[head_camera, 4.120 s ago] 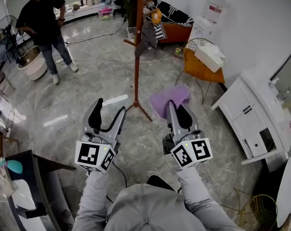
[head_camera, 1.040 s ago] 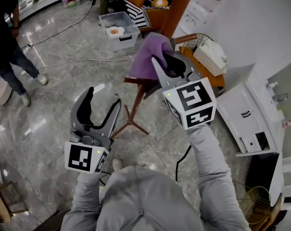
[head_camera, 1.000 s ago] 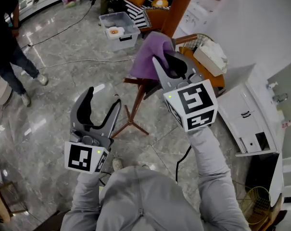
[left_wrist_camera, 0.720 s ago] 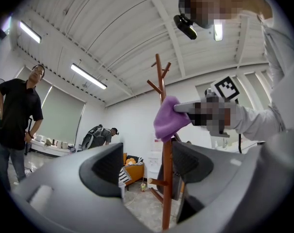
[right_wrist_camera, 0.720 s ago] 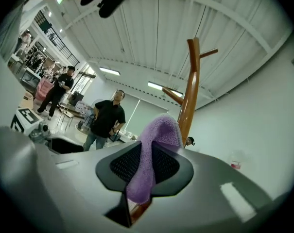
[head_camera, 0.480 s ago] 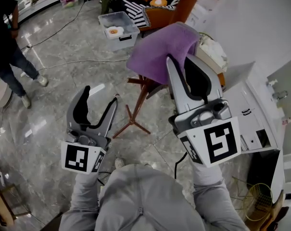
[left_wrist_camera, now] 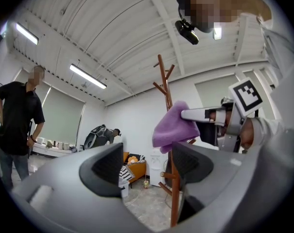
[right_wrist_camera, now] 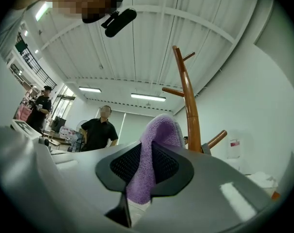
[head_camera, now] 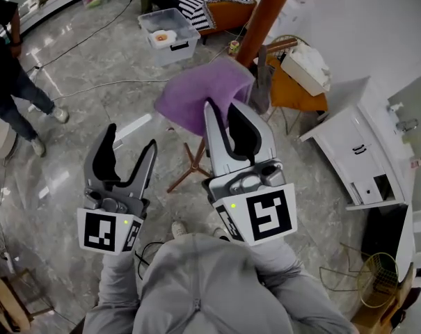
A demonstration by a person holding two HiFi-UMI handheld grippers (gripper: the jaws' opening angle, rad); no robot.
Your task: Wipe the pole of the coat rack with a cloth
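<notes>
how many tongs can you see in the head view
2. The left tongs are at lower left, open and empty. The right tongs are at centre, shut on the purple cloth, close to the coat rack pole. None appear hidden.

Right gripper (right_wrist_camera: 146, 171) jaws pinching purple cloth (right_wrist_camera: 154, 152), wooden pole (right_wrist_camera: 190, 113) just beyond, possibly touching

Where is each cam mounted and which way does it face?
Head view: on the person's head, looking steeply down; shows both sleeves, left gripper, right gripper holding the purple cloth.
Left gripper view: on the left gripper, tilted up along its open jaws; shows the right gripper.
Right gripper view: on the right gripper, tilted up along jaws shut on the cloth.
Shared: all three show cloth and coat rack pole.
</notes>
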